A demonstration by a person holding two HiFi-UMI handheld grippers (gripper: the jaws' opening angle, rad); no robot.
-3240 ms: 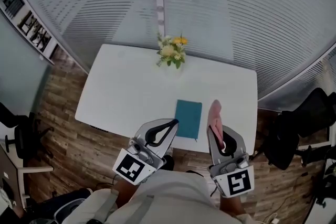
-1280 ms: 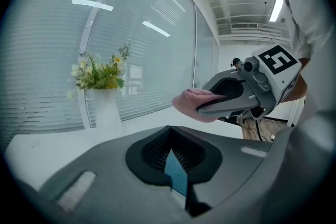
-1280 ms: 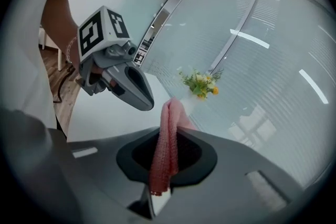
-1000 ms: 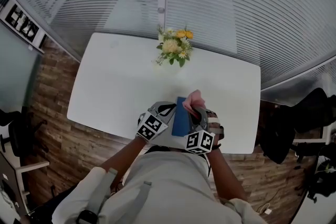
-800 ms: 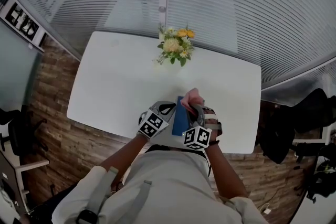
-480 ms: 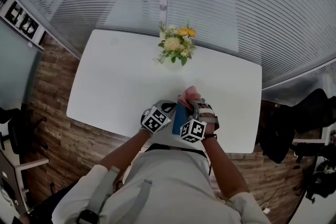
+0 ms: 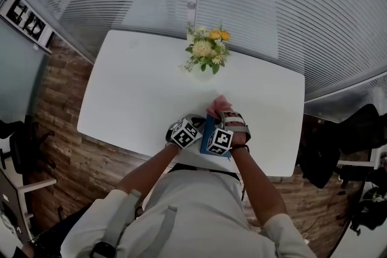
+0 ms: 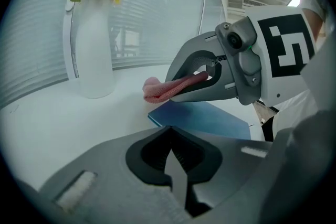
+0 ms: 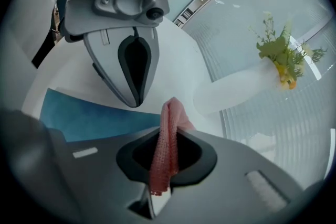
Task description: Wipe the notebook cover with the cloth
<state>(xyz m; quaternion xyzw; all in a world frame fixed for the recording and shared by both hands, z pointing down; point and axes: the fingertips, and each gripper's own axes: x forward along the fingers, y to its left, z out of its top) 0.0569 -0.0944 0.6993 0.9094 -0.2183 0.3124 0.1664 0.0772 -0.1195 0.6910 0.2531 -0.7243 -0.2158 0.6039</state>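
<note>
A blue notebook (image 7: pixel 207 141) lies flat near the front edge of the white table (image 7: pixel 133 99), largely covered by both grippers. My right gripper (image 7: pixel 221 115) is shut on a pink cloth (image 7: pixel 217 107), which bunches out past its tips over the notebook's far end. The right gripper view shows the cloth (image 9: pixel 166 144) pinched between the jaws above the blue cover (image 9: pixel 89 119). My left gripper (image 7: pixel 198 121) is shut and empty, its tips (image 9: pixel 134 103) at the notebook's left edge; whether they touch it I cannot tell. From the left gripper view, the right gripper (image 8: pixel 174 93) holds the cloth (image 8: pixel 157 91) just over the notebook (image 8: pixel 205 119).
A white vase of yellow and green flowers (image 7: pixel 208 51) stands at the table's far edge, beyond the notebook. Slatted glass walls (image 7: pixel 272 3) rise behind the table. A dark chair (image 7: pixel 363 130) sits at the right, over wooden floor (image 7: pixel 66 148).
Both grippers came forward from the table's near edge to the notebook. Over the last second the right gripper slid left and slightly farther across the cover with the cloth.
</note>
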